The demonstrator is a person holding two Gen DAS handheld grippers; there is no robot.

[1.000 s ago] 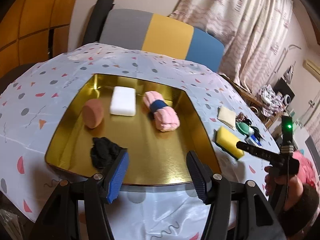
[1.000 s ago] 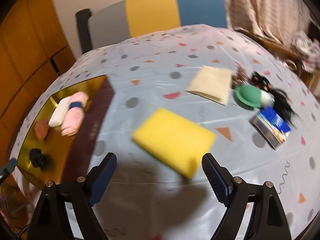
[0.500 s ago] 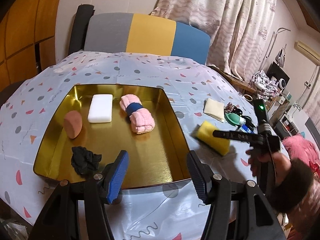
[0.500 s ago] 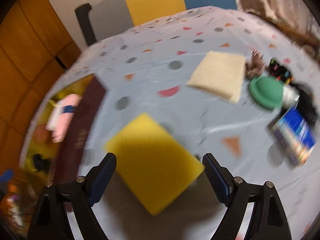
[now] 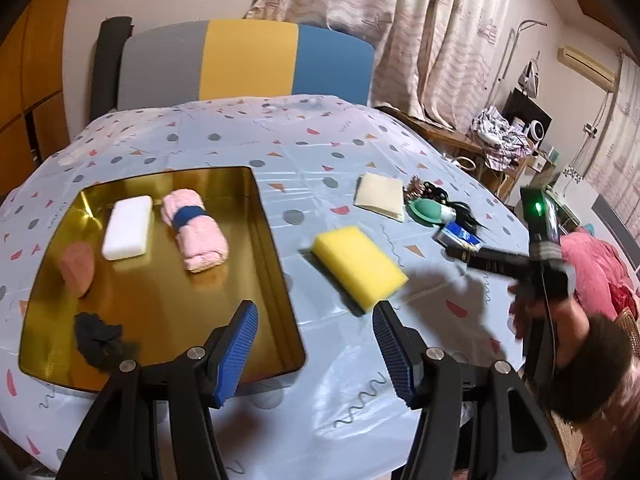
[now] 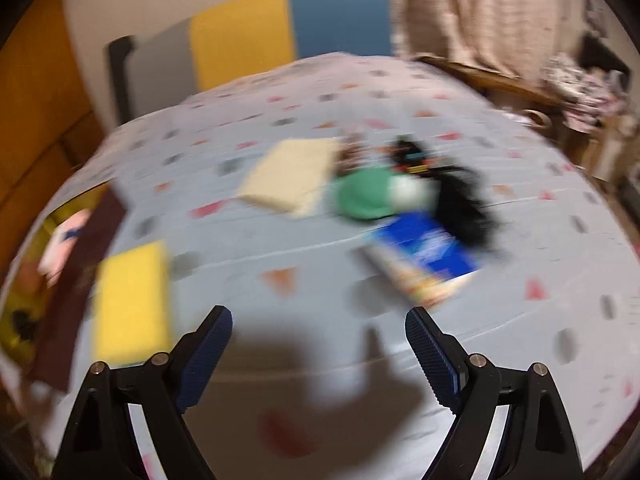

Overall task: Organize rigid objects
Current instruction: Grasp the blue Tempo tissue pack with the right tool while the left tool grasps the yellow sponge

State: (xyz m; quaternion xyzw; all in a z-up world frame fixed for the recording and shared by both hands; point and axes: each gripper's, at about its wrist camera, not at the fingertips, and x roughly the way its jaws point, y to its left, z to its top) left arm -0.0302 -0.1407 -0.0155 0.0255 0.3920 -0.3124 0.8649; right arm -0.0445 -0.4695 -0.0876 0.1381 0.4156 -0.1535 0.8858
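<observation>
Both my tools, left tool (image 5: pixel 314 344) and right tool (image 6: pixel 318 354), apart and empty above the bench (image 5: pixel 344 392), yellow sponge (image 5: pixel 358 264) beside the gold tray (image 5: pixel 276 248).

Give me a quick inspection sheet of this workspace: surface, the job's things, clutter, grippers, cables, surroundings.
Surface: table under a patterned cloth, gold tray at its left.
Job's things: in the tray, white block, pink towel roll, brown pad, black cloth; on the cloth, yellow sponge, cream pad, green-capped item, blue box.
Clutter: dark tangle beside the blue box.
Grippers: left gripper open, empty; right gripper open, empty.
Cables: thin cord along the right-hand tool.
Surroundings: chair, curtains.
</observation>
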